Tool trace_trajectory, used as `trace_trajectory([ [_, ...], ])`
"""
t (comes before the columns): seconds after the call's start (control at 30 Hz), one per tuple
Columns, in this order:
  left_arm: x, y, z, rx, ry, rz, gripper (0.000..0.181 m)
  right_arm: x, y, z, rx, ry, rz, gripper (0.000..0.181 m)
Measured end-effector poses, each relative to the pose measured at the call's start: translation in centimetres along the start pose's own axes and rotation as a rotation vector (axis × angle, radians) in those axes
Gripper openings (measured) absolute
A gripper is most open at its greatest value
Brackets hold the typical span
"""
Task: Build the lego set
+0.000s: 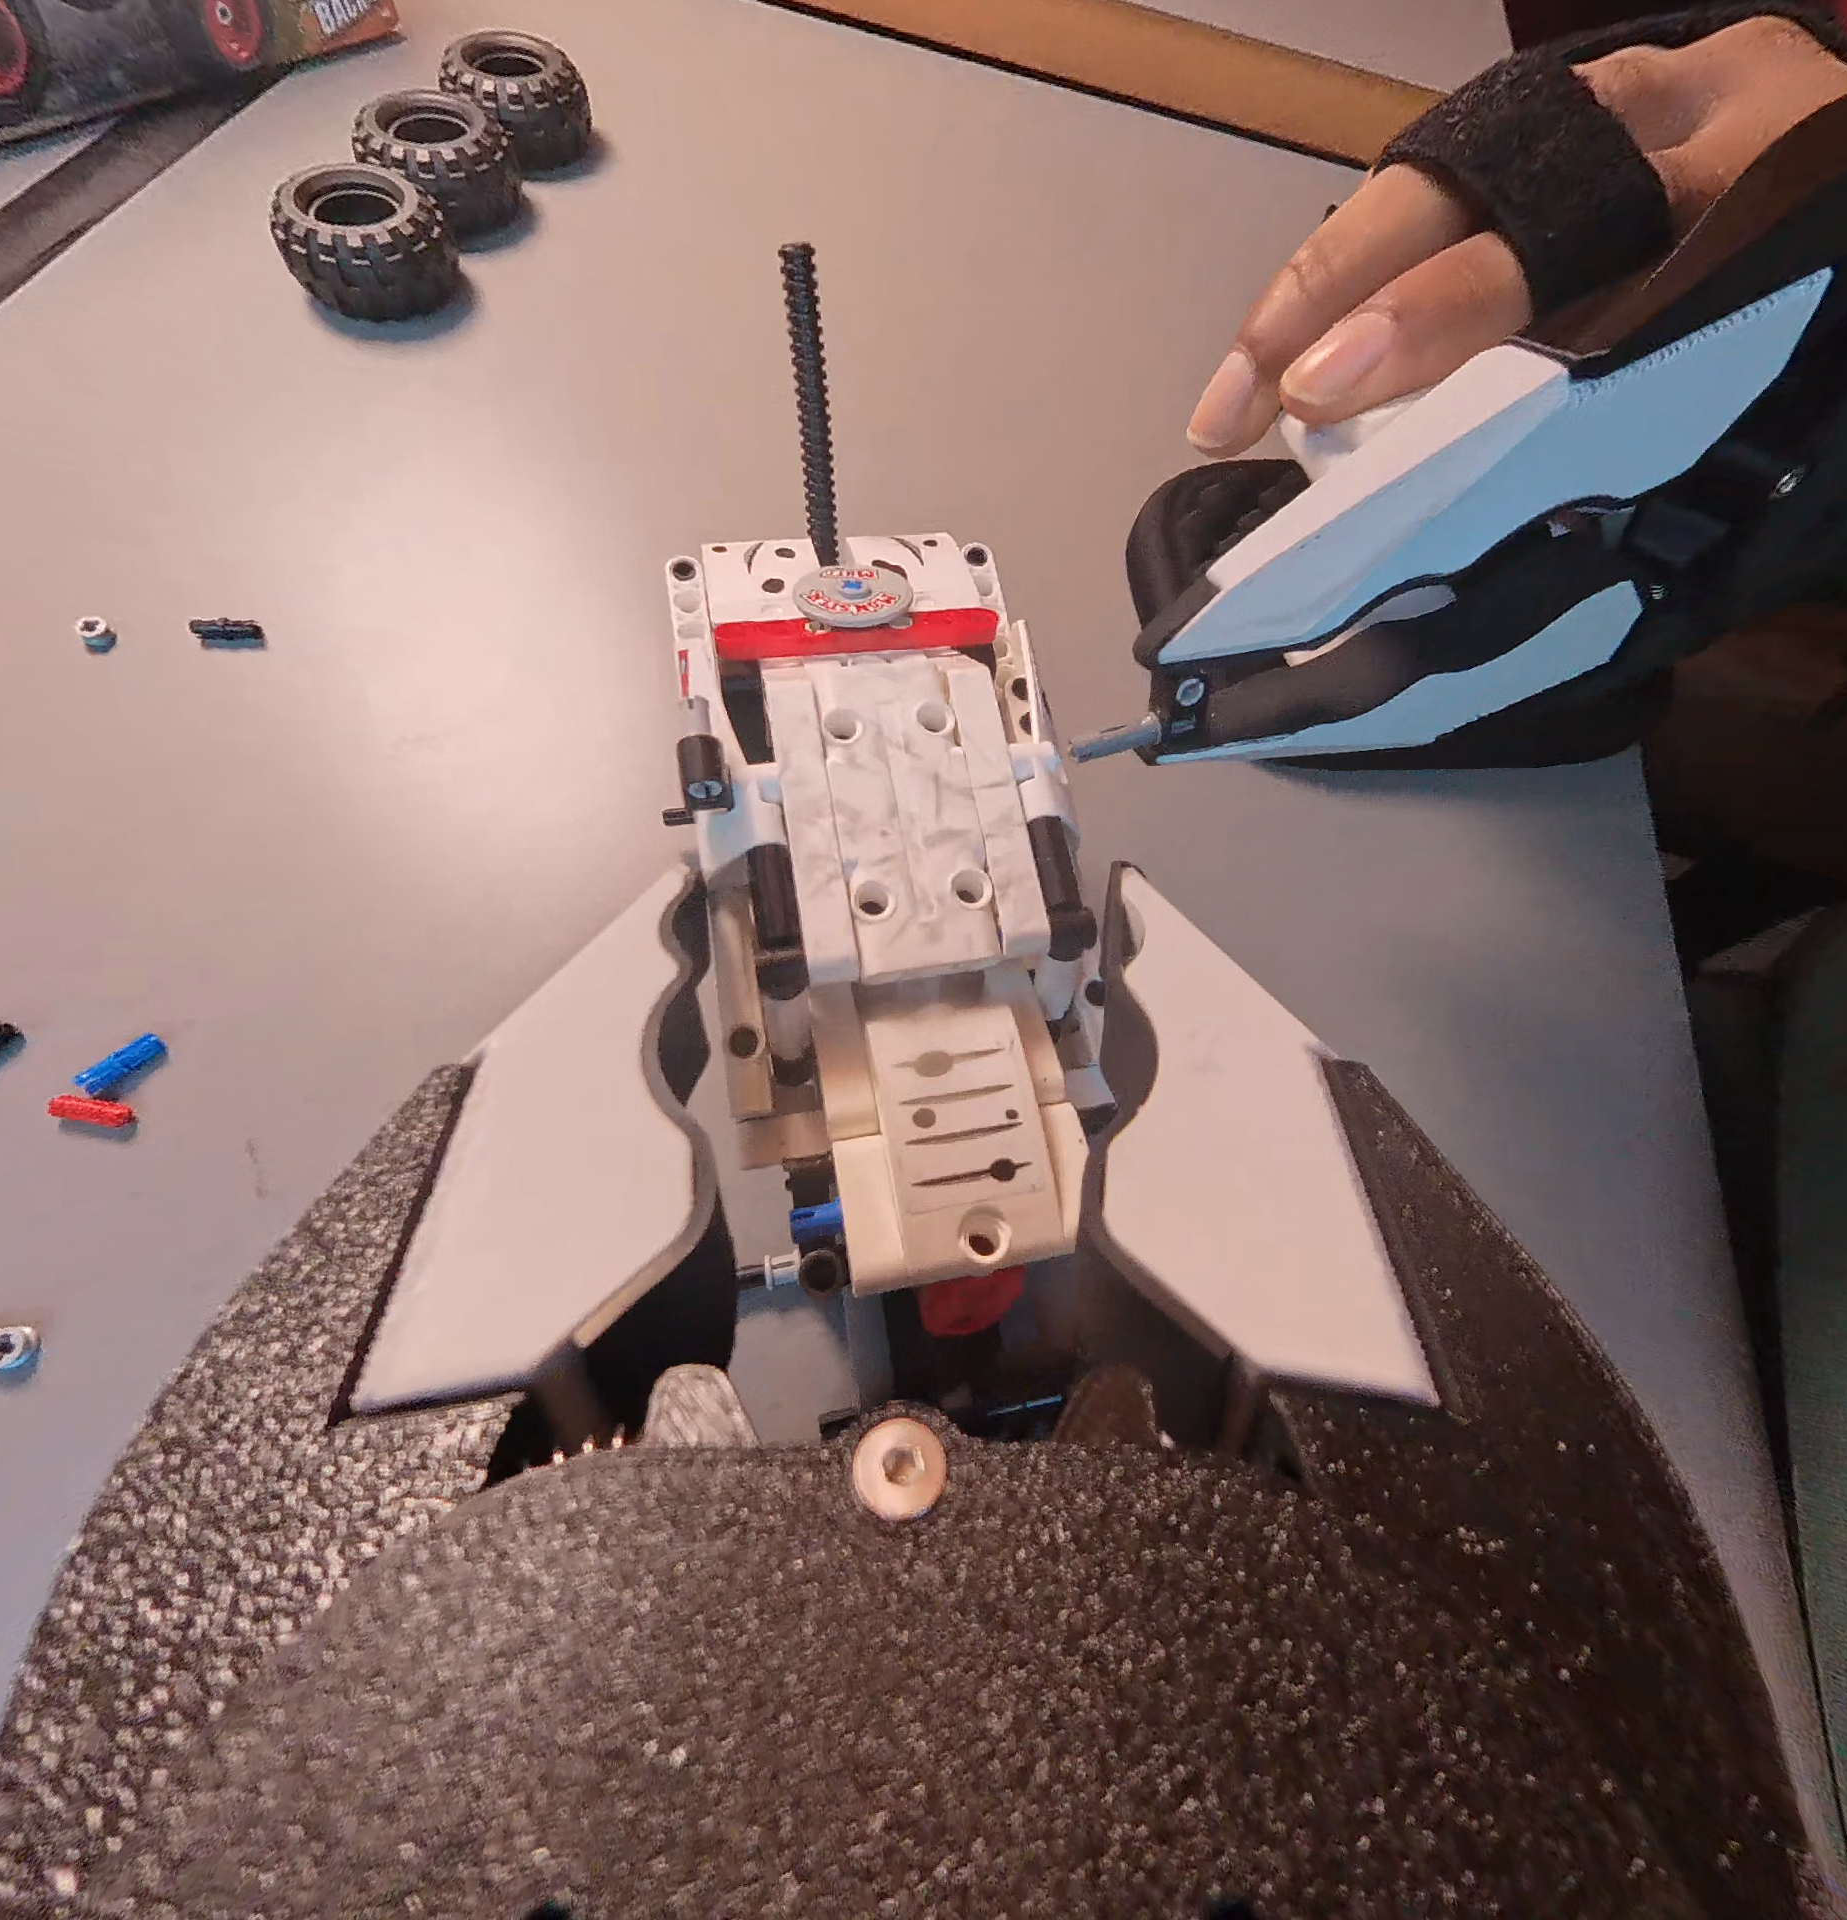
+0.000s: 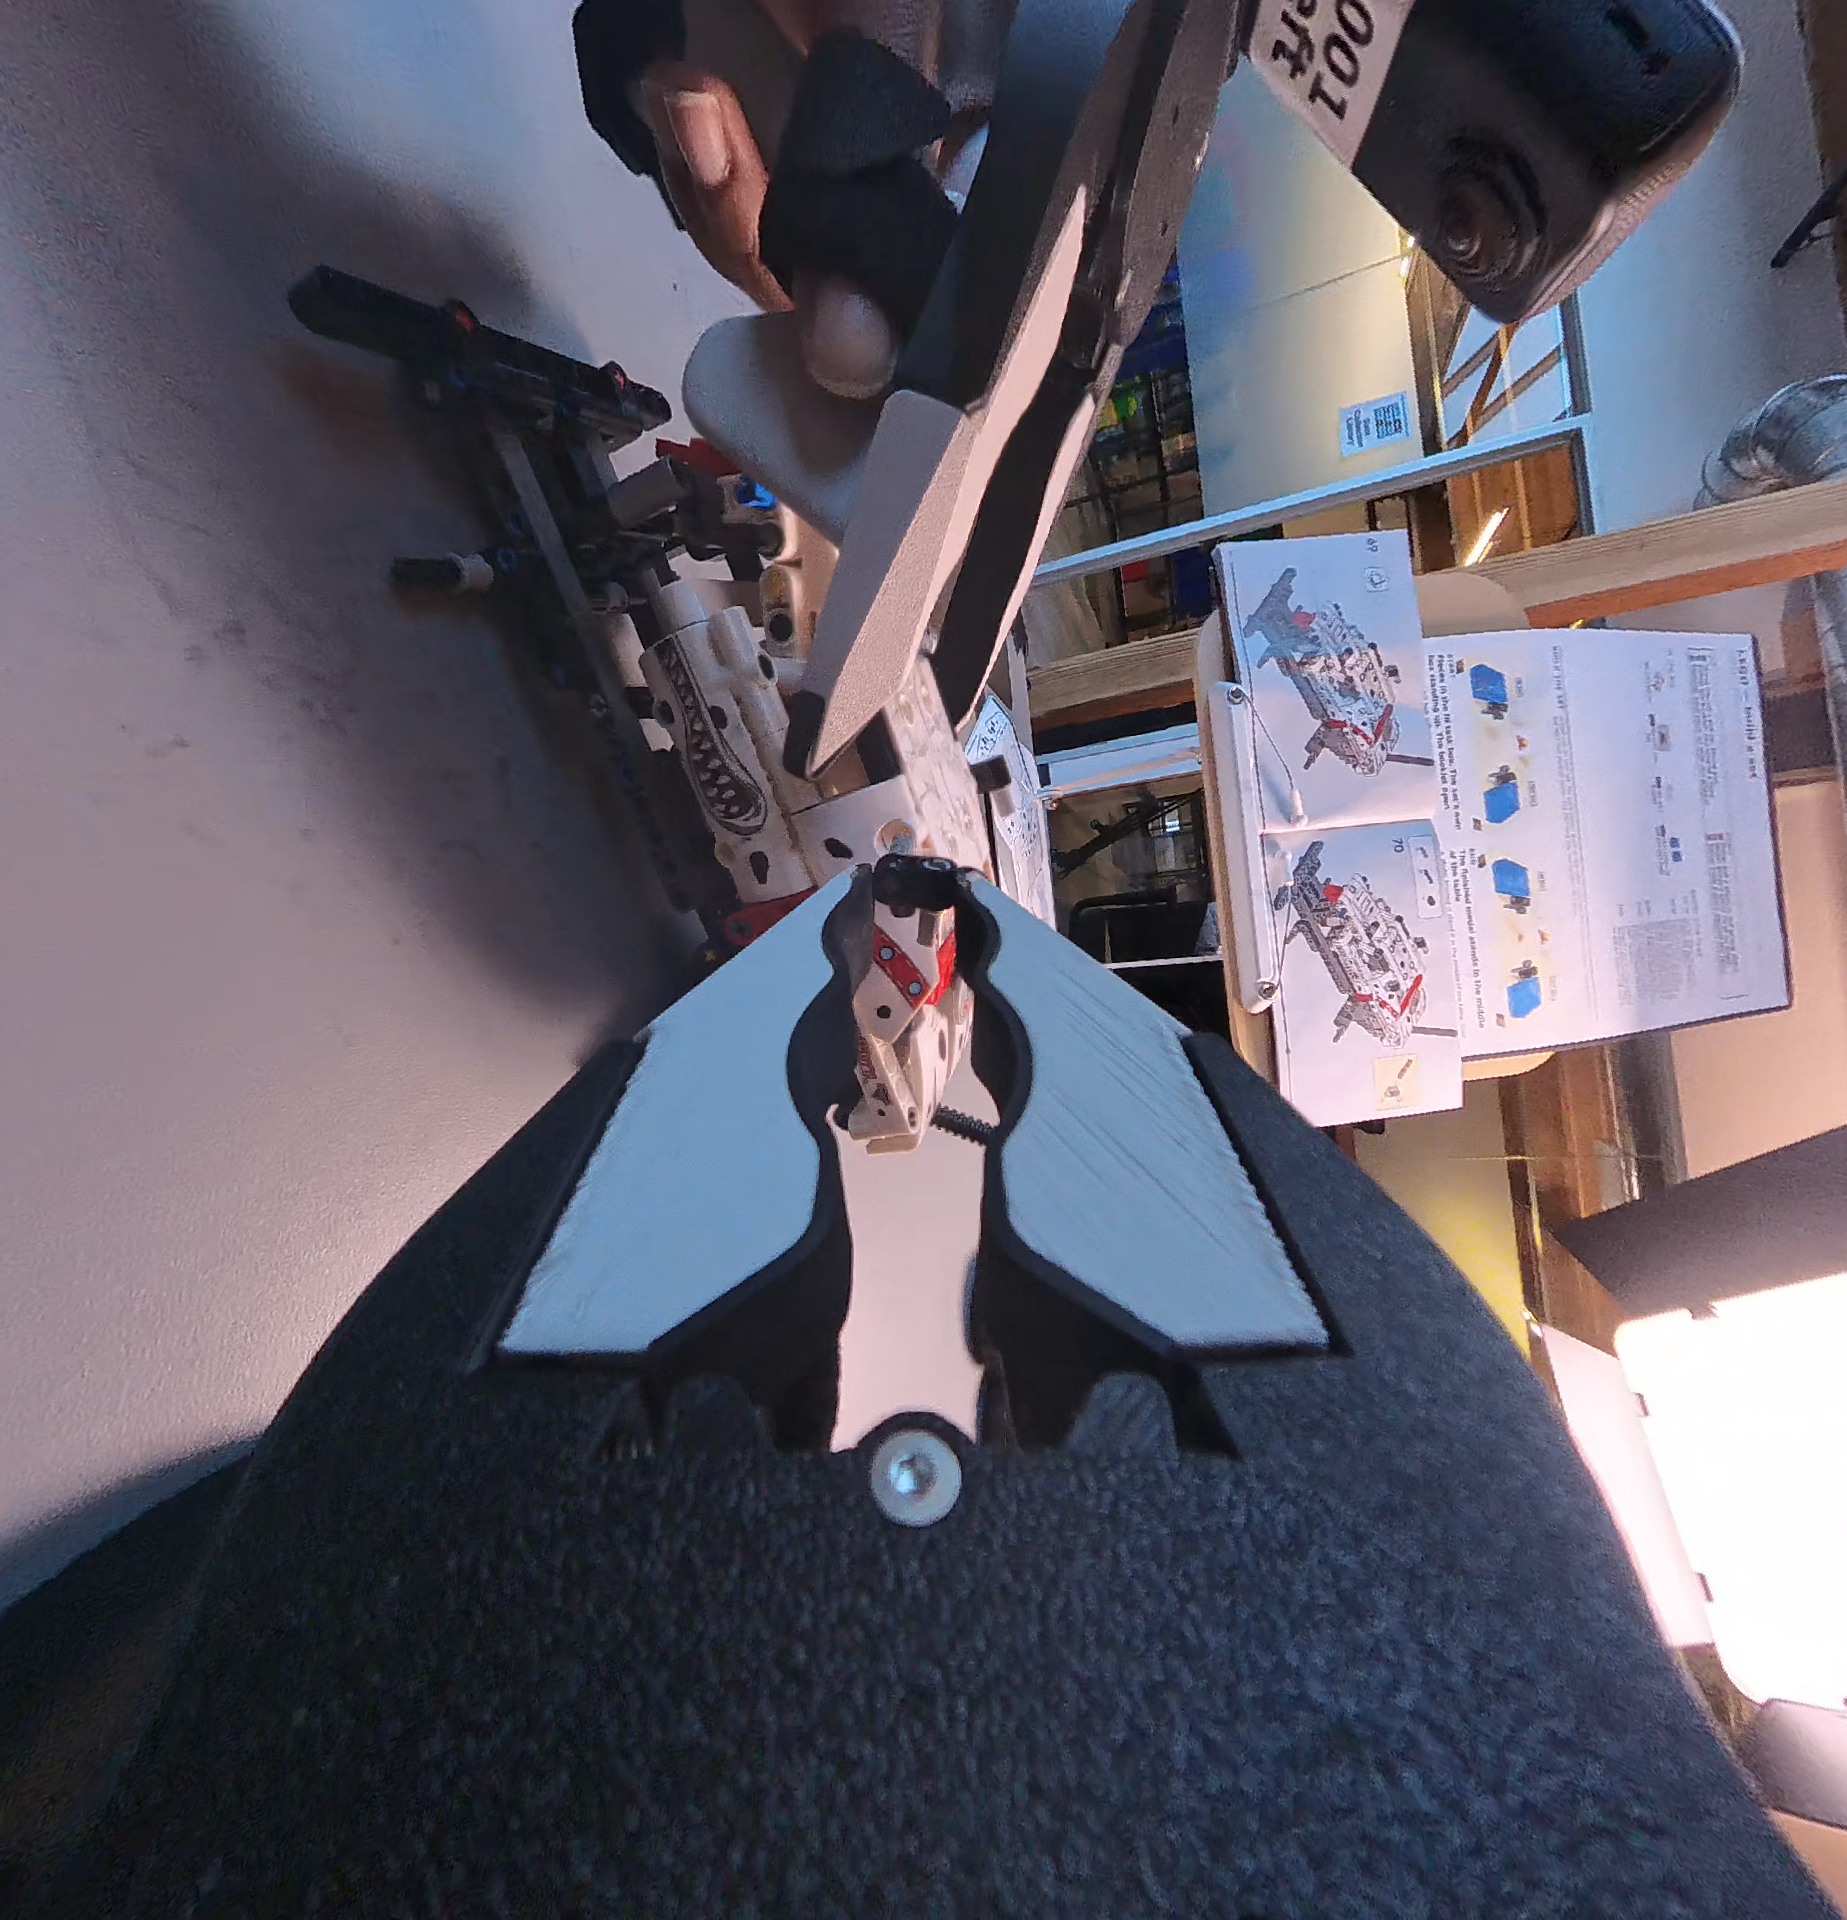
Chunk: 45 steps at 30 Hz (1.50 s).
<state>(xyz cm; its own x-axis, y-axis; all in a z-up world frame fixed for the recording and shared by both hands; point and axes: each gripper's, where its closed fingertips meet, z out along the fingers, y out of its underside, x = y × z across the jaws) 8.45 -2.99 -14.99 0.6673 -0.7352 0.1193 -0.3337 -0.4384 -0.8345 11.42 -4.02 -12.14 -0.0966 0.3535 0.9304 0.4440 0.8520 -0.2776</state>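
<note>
The white lego truck sits on the grey table, squeezed between the left gripper fingers. The right gripper pinches a small grey pin beside the truck. 3 black tires wait far off.

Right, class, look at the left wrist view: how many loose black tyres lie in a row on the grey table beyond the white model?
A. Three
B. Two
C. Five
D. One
A: three black tyres lie in a diagonal row on the grey table, far left of the white model that the left gripper holds between its fingers.
</note>
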Motion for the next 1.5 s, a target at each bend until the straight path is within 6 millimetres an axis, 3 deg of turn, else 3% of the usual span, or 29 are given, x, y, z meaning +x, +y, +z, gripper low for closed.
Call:
trace_trajectory([
  [0.9,-0.24,-0.03,0.08,0.003,-0.04,-0.079,0.073,-0.02,0.39,0.58,-0.085,0.196,-0.129,0.013],
  [1.5,-0.2,0.0,0.0,0.008,-0.023,-0.09,0.073,-0.2,-0.34,0.78,0.105,0.211,-0.183,0.013],
])
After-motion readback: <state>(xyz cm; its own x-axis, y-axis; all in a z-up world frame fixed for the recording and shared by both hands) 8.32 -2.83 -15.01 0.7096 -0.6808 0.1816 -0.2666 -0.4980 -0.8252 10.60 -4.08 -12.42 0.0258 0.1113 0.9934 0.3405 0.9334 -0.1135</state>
